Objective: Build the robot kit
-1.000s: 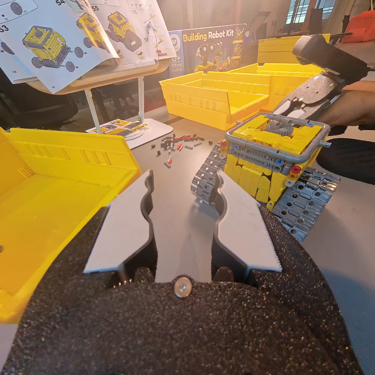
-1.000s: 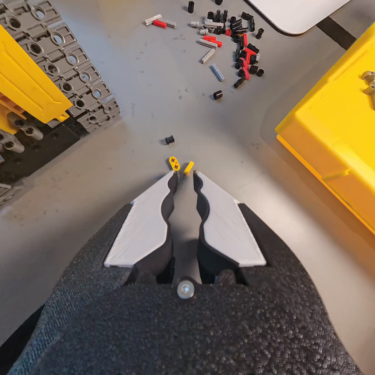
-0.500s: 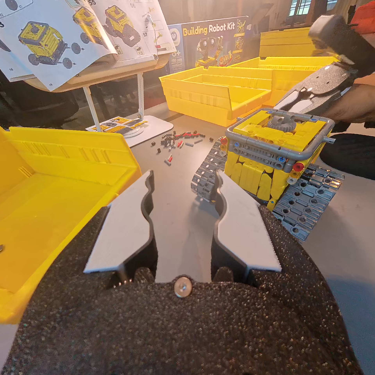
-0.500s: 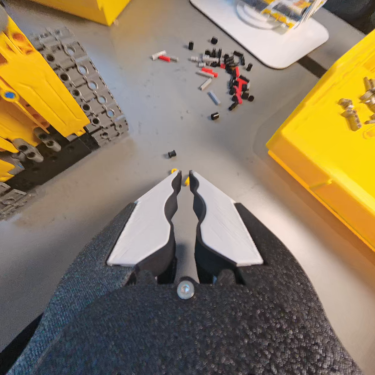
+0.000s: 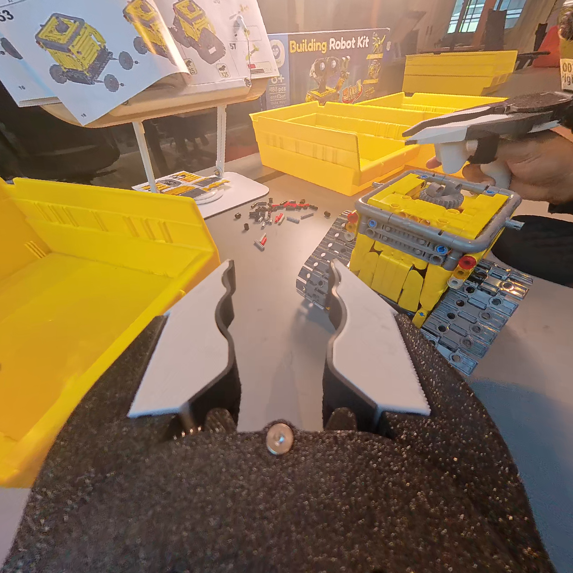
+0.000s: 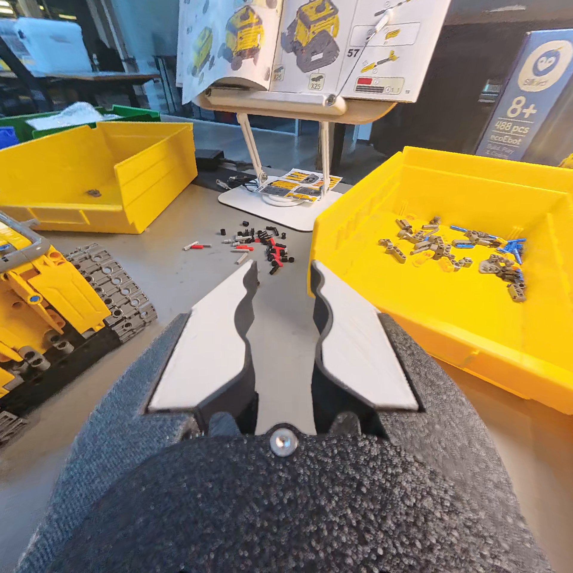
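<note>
A yellow tracked robot model (image 5: 434, 248) with grey treads stands on the grey table; it also shows at the left of the right wrist view (image 6: 46, 294). My left gripper (image 5: 282, 266) is open and empty, low over the table, its right fingertip beside the model's near tread. My right gripper (image 6: 283, 265) is open and empty, above the table between the model and a yellow bin (image 6: 341, 248) of grey and blue parts. A scatter of small black, red and grey pins (image 6: 263, 245) lies just beyond its tips. In the left wrist view the right gripper (image 5: 434, 130) hovers over the model's top, held by a hand.
An empty yellow bin (image 5: 93, 279) sits close at my left gripper's left. An instruction booklet on a white stand (image 6: 310, 40) stands behind the pins (image 5: 276, 210). More yellow bins (image 5: 325, 145) and a blue kit box (image 5: 328, 68) are at the back. Another yellow bin (image 6: 93, 173) lies far left. The gap from one gripper's tips to the other's is roughly 30 centimetres.
My right gripper has lifted off the table, tilted up and opened from nearly shut; the two small yellow pieces at its tips are out of view. My left gripper has barely moved.
</note>
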`<act>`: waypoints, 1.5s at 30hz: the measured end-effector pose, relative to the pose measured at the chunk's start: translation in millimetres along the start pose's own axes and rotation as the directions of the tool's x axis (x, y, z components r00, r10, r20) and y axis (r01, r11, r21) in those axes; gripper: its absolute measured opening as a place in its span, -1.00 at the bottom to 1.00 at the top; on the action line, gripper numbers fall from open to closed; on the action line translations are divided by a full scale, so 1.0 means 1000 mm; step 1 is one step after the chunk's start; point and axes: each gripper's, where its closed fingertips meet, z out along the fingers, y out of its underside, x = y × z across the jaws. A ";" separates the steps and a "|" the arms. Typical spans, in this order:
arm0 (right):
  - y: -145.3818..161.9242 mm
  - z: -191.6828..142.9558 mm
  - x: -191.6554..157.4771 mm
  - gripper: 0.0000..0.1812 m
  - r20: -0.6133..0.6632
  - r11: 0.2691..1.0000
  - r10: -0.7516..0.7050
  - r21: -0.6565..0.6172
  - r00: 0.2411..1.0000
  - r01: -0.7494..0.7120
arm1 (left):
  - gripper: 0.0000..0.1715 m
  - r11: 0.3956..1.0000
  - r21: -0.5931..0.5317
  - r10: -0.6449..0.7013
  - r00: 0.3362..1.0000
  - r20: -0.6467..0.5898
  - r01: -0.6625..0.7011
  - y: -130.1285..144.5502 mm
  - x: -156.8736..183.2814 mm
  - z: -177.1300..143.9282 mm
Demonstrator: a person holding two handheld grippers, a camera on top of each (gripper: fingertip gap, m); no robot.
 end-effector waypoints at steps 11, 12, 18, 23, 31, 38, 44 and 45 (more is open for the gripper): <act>-0.006 -0.010 0.012 -0.58 -0.007 0.995 0.063 0.072 0.998 -0.062 | -0.31 0.998 -0.012 -0.053 0.998 0.036 0.054 0.002 -0.011 0.002; -0.007 -0.011 0.014 -0.59 -0.010 0.995 0.060 0.077 0.998 -0.059 | -0.31 0.998 -0.014 -0.058 0.998 0.039 0.058 0.002 -0.012 0.003; -0.009 -0.012 0.031 -0.63 -0.040 0.995 0.060 0.087 0.997 -0.056 | -0.31 0.995 -0.016 -0.099 0.994 0.040 0.099 0.003 -0.016 0.003; -0.015 -0.009 0.053 -0.67 -0.080 0.998 0.005 0.065 0.997 0.000 | -0.30 0.994 -0.023 -0.104 0.994 0.041 0.105 0.004 -0.017 0.004; -0.053 0.016 0.103 -0.69 -0.131 0.990 -0.140 -0.018 0.981 0.139 | -0.30 0.995 -0.048 -0.084 0.995 0.047 0.086 0.008 -0.016 0.007; -0.032 0.083 0.155 -0.78 -0.100 0.935 -0.185 -0.324 0.978 0.144 | -0.30 0.997 -0.054 -0.055 0.997 0.056 0.058 0.008 -0.014 0.007; 0.015 0.126 0.204 -0.94 -0.156 0.814 -0.285 -0.561 0.946 0.153 | -0.30 0.997 -0.050 -0.061 0.996 0.061 0.064 0.008 -0.015 0.007; 0.016 0.127 0.213 -0.97 -0.175 0.802 -0.299 -0.579 0.938 0.147 | -0.30 0.997 -0.050 -0.062 0.996 0.062 0.065 0.008 -0.015 0.007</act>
